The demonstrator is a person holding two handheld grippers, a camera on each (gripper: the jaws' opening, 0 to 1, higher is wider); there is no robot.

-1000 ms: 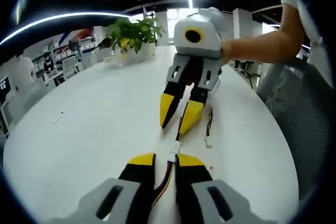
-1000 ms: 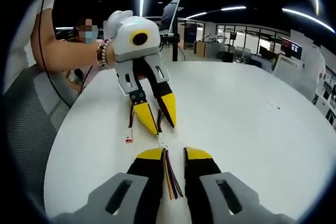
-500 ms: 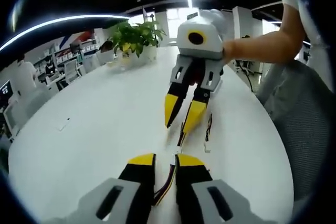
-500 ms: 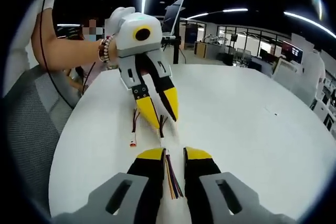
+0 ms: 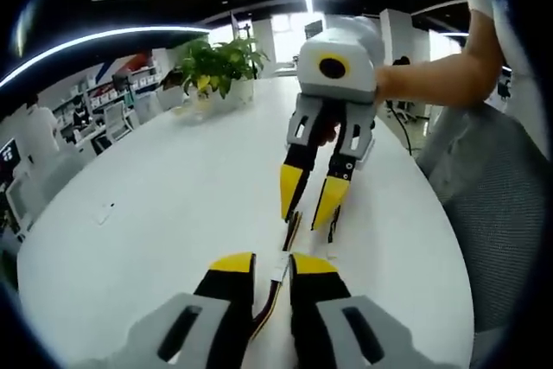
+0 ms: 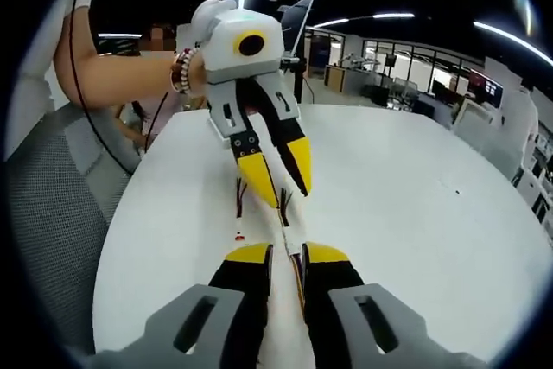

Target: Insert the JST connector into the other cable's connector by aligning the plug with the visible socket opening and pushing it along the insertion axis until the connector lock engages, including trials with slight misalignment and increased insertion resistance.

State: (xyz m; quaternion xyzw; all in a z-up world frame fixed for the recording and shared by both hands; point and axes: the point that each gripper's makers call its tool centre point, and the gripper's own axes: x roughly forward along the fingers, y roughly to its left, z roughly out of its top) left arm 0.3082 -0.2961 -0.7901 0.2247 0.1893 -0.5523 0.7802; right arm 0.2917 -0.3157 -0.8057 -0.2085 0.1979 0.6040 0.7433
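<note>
Left gripper view shows the white JST connector (image 5: 281, 262) just past the tips of the left gripper (image 5: 270, 265), whose yellow-tipped jaws stand close together with a bundle of coloured wires (image 5: 269, 304) pinched between them. From the connector a second run of wires (image 5: 293, 229) leads away over the white table (image 5: 155, 205) toward the right gripper (image 5: 312, 199), which comes down from above with its jaws a little apart, one to each side of those wires; whether the tips actually press them I cannot tell. A spare cable (image 5: 333, 222) lies just beside that gripper's tip, on the side toward the mesh chair (image 5: 492, 231). A forearm (image 5: 432, 79) reaches in behind the right gripper, and a potted plant (image 5: 218, 62) stands at the far edge of the table.

Right gripper view looks back the other way (same pairing, mirrored): the right gripper (image 6: 283, 254) has its jaws narrow, thin coloured wires (image 6: 297, 272) between them, and the connector (image 6: 285, 237) sits just ahead of its tips. The left gripper (image 6: 283, 186) hangs over it from above. The spare cable (image 6: 240, 209) lies beside it, ending in a small red-tipped plug (image 6: 239, 236).
</note>
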